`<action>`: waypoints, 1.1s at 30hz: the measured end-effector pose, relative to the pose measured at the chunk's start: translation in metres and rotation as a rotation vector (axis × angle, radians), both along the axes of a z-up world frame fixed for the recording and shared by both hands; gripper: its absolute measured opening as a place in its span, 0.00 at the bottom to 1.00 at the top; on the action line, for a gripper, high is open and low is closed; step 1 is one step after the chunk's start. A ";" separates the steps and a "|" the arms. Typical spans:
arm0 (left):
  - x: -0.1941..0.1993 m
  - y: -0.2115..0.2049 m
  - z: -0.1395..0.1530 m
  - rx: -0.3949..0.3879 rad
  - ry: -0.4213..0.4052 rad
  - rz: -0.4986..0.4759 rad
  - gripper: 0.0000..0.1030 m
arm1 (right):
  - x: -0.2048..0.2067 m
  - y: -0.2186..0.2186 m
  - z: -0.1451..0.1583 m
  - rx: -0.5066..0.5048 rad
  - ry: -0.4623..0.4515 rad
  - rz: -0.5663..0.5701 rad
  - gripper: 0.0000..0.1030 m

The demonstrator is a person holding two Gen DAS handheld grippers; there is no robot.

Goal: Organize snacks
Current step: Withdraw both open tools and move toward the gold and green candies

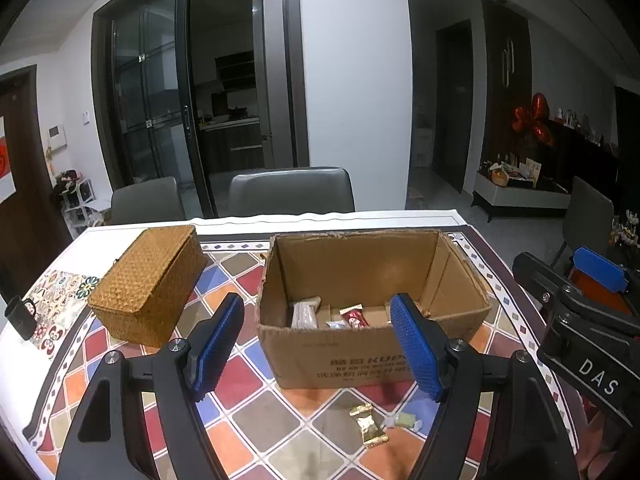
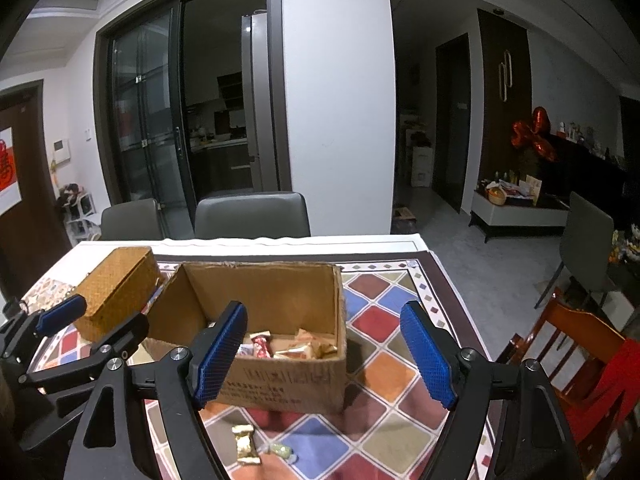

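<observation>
Cardboard box [image 1: 360, 344], open-topped, wrapped snacks [image 1: 354, 317] inside, is seen beyond both tongs. Gold-wrapped candy [image 1: 369, 426] is seen below left tongs [image 1: 318, 346]. Left and right tongs [image 2: 326, 354] are held apart, empty.

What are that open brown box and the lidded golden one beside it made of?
The open box looks like plain matte corrugated cardboard: ragged torn rims, creased walls, printing on its front. The lidded box seems woven straw or rattan, judging by its basket-weave texture.
</observation>
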State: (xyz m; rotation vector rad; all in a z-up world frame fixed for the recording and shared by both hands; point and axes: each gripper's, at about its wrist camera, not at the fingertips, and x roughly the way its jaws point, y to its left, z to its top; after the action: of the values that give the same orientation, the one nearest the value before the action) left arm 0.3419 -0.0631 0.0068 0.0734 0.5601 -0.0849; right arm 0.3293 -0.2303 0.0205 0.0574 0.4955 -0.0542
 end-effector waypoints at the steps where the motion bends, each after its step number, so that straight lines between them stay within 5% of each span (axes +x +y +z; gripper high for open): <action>1: -0.002 -0.001 -0.001 0.001 0.002 0.000 0.73 | -0.002 -0.001 -0.001 0.000 0.001 0.000 0.77; 33: -0.036 -0.024 -0.083 0.039 0.131 -0.034 0.70 | -0.035 -0.012 -0.079 0.005 0.134 0.022 0.77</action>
State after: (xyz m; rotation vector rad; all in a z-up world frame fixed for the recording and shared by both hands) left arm 0.3061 -0.0872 -0.0761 0.1163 0.6914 -0.1123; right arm 0.2940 -0.2420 -0.0588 0.0531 0.6306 -0.0359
